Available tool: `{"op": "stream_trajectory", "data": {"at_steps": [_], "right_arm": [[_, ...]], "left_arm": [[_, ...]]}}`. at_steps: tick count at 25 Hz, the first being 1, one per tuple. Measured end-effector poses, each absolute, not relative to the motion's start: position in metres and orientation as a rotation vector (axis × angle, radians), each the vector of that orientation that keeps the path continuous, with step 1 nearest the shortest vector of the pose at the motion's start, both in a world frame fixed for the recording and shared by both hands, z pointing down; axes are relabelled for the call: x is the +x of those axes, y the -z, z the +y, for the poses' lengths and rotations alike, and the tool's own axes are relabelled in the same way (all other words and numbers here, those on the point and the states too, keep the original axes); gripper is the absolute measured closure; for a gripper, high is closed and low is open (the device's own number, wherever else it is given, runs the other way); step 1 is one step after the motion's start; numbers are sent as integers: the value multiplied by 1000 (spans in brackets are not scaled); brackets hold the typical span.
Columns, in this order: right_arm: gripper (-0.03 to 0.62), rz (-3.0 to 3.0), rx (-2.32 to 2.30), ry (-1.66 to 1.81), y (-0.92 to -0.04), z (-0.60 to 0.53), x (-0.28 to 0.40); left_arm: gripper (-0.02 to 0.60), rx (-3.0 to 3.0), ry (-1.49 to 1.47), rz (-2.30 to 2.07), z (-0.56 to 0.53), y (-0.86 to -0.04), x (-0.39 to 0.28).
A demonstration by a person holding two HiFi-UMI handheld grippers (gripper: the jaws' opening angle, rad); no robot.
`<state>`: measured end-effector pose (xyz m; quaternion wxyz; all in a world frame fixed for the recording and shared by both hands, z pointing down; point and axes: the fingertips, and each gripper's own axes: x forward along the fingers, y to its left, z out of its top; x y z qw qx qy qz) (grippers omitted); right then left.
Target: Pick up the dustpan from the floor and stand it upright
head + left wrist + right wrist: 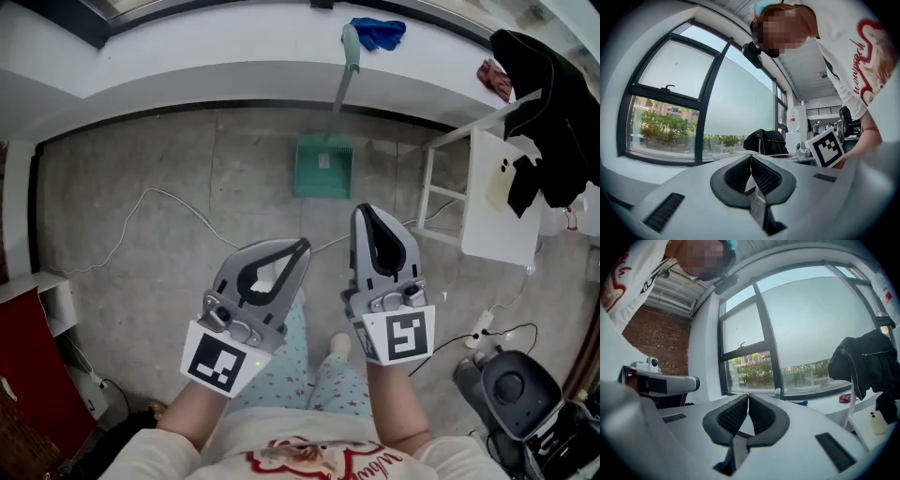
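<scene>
Floor point(187, 159): grey concrete, ending at one white window ledge point(234, 56).
Dustpan point(323, 169): one, green, upright on its pan at the foot of the ledge, with its handle leaning on the ledge edge; well apart from both grippers.
Left gripper point(302, 246): one of two; jaws clenched together, nothing between them.
Right gripper point(364, 211): jaws clenched too, empty.
Cloth point(380, 33): one, blue, on the ledge just beside the handle's top.
Jacket point(548, 112): one, black, draped over a white stand point(487, 197).
Cable point(141, 202): one, white, lying on the floor.

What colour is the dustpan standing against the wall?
The dustpan is teal green; the head view shows it best.
</scene>
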<state>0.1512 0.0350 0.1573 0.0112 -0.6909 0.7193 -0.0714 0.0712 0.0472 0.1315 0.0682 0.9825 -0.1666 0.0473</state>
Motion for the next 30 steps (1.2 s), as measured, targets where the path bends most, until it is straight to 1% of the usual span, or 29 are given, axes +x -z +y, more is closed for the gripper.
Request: {"op": "stream_trajectory", "data": {"at_steps": [3, 6, 9, 12, 14, 17, 21, 26, 30], "right_arm": [[568, 2252, -2105, 206, -139, 83, 147], [566, 2333, -2056, 189, -118, 154, 143], [566, 2392, -2034, 198, -84, 232, 146], [566, 2430, -1999, 83, -27, 282, 149], [568, 2444, -1979, 49, 6, 313, 142], [566, 2487, -1928, 41, 45, 355, 109], [566, 2528, -1862, -18, 79, 376, 61], [566, 2545, -1859, 2, 85, 393, 1], [566, 2487, -1839, 50, 85, 397, -62]], "left_arm": [[560, 2943, -77, -576, 80, -122, 67], [560, 2856, 71, -627, 135, -96, 74], [560, 2821, 177, -578, 212, -54, 83], [560, 2847, 249, -523, 271, -2, 89], [560, 2880, 273, -511, 305, 33, 80], [560, 2917, 271, -506, 348, 74, 48], [560, 2948, 311, -479, 377, 110, 9], [560, 2947, 363, -423, 394, 124, -33], [560, 2988, 350, -384, 409, 124, -85]]}}
